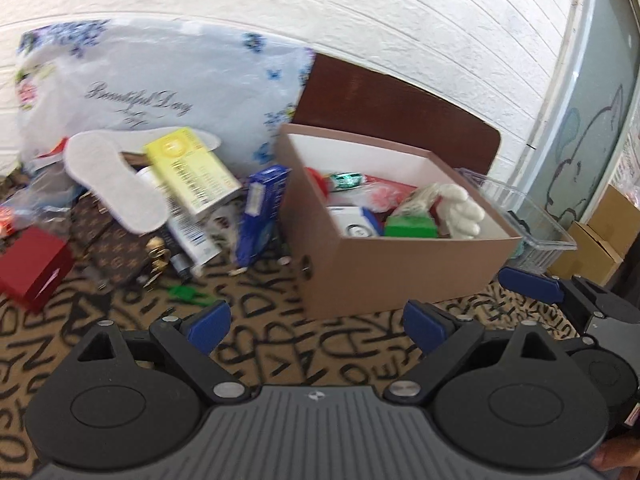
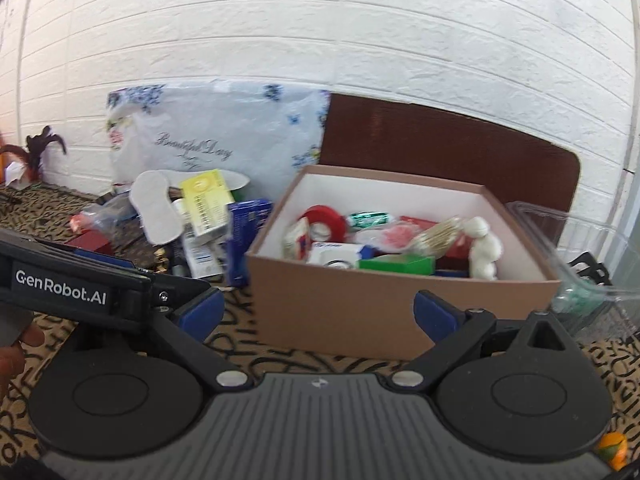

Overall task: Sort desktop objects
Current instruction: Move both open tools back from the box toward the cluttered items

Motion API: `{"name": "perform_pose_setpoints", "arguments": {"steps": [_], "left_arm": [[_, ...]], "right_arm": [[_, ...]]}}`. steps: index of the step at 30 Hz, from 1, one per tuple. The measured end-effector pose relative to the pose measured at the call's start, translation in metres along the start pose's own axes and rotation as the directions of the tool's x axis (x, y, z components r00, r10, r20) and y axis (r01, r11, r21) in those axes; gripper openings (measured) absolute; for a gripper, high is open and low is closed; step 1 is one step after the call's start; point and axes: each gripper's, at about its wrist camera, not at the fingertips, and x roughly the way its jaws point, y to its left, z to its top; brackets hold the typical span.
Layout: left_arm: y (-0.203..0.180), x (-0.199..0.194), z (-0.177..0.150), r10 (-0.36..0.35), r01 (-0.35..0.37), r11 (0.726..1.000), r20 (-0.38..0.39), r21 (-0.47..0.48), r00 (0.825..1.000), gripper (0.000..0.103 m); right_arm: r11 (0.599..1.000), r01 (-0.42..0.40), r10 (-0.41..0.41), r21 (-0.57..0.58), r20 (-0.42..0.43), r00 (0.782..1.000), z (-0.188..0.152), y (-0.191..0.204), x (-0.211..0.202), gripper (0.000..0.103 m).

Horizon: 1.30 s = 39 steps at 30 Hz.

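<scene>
Clutter is lying heaped left of the brown cardboard box (image 1: 400,276) on the worktop (image 1: 280,360). I'm eyeing the yellow carton (image 1: 192,172) perched atop the pile: light, stiff, probably best pinched across its narrow sides. The white insole (image 1: 116,184) beside it looks floppy. I'm hovering my left tool (image 1: 316,326) and right tool (image 2: 316,312) low, side by side, both spread wide and empty.

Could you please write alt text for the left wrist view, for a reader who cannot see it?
The open left gripper hovers empty over a letter-patterned cloth, facing a brown box partly filled with small items. Left of the box lies a pile: a yellow carton, a white insole, a blue box and a red box.
</scene>
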Motion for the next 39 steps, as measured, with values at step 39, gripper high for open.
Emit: {"name": "perform_pose_setpoints", "arguments": {"steps": [39], "left_arm": [[0.211,-0.013,-0.012,0.274,-0.269,0.950,0.012,-0.159,0.962,0.096]], "right_arm": [[0.941,-0.333,0.326,-0.057,-0.104,0.940,-0.007,0.174,0.108,0.087]]}}
